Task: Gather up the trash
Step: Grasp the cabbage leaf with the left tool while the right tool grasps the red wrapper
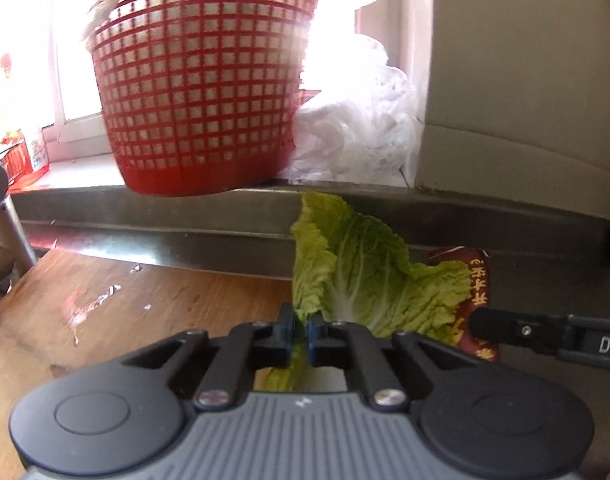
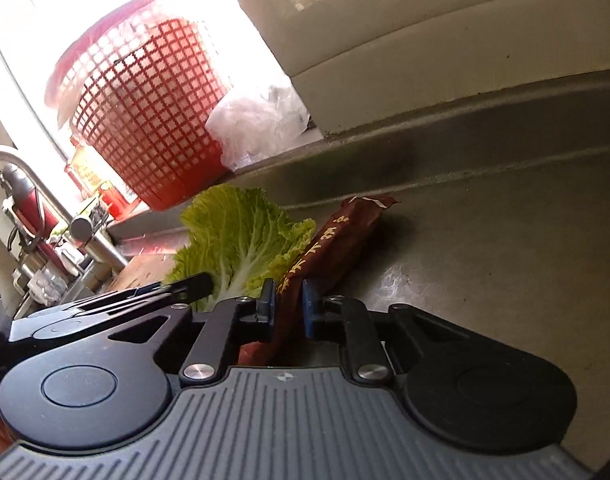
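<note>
My left gripper [image 1: 301,330] is pinched tight on the white stem end of a cabbage leaf [image 1: 357,276]. The leaf is soft and green, full of wrinkles, with pale veins that fan out from the stem. Its top curls up against the steel ledge [image 1: 185,220] behind it.

My right gripper [image 2: 288,300] has its pads pressed on a brown snack wrapper [image 2: 337,240]. The wrapper is long, crinkly and shiny, with yellow letters on it. It lies just beside the leaf, and the leaf's right edge overlaps it. Its far end points at the back wall.

The leaf lies partly on a wooden cutting board [image 1: 125,312]. The wood is brown and smooth, with small white scraps and a wet shine on it. The wrapper rests on a gray steel counter [image 2: 485,260], dull and a bit scratched.

Up on the ledge stands a red plastic basket [image 1: 201,92] with a grid of little square holes. A crumpled clear plastic bag [image 1: 365,120] sits touching its right side. Bright light comes in through the window behind them. A big pale appliance [image 1: 525,80] fills the right corner.

A shiny metal faucet [image 2: 45,184] curves at the left. My two grippers are close together, nearly side by side. The counter to the right of the wrapper is open and flat.
</note>
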`<state>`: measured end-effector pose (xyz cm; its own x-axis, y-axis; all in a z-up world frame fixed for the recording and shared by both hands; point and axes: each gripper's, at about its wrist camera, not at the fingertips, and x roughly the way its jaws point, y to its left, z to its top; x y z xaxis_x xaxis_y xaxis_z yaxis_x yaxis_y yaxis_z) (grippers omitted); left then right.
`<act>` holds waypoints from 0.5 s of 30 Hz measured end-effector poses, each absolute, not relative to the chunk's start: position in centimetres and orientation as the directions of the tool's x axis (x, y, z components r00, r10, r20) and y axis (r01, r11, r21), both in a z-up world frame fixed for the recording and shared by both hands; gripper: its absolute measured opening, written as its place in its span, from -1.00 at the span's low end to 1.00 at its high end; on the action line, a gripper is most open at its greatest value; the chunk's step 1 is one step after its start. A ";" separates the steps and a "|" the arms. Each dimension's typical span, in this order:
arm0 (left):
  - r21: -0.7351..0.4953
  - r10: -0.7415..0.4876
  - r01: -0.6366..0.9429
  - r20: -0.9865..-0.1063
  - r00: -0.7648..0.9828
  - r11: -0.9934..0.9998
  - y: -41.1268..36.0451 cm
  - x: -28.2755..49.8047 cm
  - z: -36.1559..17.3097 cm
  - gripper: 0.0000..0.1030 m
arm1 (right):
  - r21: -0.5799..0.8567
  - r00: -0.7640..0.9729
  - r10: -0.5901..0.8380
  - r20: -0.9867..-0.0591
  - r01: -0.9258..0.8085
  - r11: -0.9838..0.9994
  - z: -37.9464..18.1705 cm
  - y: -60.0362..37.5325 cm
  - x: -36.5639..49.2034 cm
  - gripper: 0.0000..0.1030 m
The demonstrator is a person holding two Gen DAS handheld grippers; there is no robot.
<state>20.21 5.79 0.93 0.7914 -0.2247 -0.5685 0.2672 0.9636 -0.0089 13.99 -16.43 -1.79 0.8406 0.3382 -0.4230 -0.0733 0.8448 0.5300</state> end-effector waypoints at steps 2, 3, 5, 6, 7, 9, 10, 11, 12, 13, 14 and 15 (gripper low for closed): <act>-0.015 -0.224 0.262 -0.565 0.794 0.965 6.1 20.1 0.9 -0.97 | 0.538 0.847 0.337 -0.411 -0.073 0.840 -1.7 -16.7 14.0 -0.78; -0.013 -0.221 0.259 -0.562 0.797 0.966 6.1 20.0 0.9 -0.97 | 0.541 0.849 0.336 -0.407 -0.072 0.838 -1.7 -16.9 13.9 -0.80; -0.022 -0.217 0.247 -0.558 0.801 0.969 6.2 19.5 1.2 -0.98 | 0.548 0.854 0.334 -0.398 -0.071 0.834 -1.7 -17.2 13.7 -0.82; -0.029 -0.217 0.242 -0.555 0.803 0.970 6.2 19.1 1.4 -0.98 | 0.551 0.859 0.332 -0.390 -0.071 0.831 -1.7 -17.4 13.6 -0.83; -0.036 -0.219 0.239 -0.551 0.805 0.970 6.3 18.6 1.6 -0.98 | 0.552 0.864 0.327 -0.383 -0.070 0.831 -1.6 -17.6 13.5 -0.84; -0.043 -0.215 0.230 -0.548 0.808 0.972 6.4 17.7 2.2 -0.98 | 0.553 0.873 0.310 -0.376 -0.057 0.831 -1.6 -18.0 13.3 -0.85; -0.048 -0.213 0.224 -0.547 0.810 0.973 6.5 17.2 2.5 -0.98 | 0.565 0.874 0.312 -0.374 -0.053 0.824 -1.6 -18.4 13.3 -0.85; -0.055 -0.213 0.219 -0.546 0.810 0.974 6.6 16.8 2.8 -0.98 | 0.582 0.873 0.318 -0.370 -0.049 0.812 -1.7 -18.7 13.3 -0.85; -0.066 -0.213 0.212 -0.545 0.811 0.975 6.7 16.3 3.1 -0.99 | 0.597 0.872 0.324 -0.366 -0.047 0.801 -1.8 -19.0 13.3 -0.85; -0.075 -0.213 0.205 -0.542 0.813 0.976 6.8 15.7 3.4 -0.98 | 0.609 0.873 0.328 -0.360 -0.047 0.792 -1.8 -19.3 13.2 -0.85; -0.082 -0.211 0.198 -0.538 0.816 0.977 6.9 15.1 3.8 -0.99 | 0.620 0.876 0.330 -0.352 -0.046 0.783 -1.8 -19.5 13.1 -0.85; -0.086 -0.208 0.192 -0.534 0.820 0.978 6.9 14.5 4.1 -0.99 | 0.629 0.879 0.331 -0.343 -0.047 0.776 -1.6 -19.8 12.9 -0.85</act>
<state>14.46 6.87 4.09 0.8195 -0.2078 -0.5340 0.1918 0.9776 -0.0861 12.94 -19.75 -1.62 0.8791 0.3313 -0.3427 -0.0471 0.7758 0.6293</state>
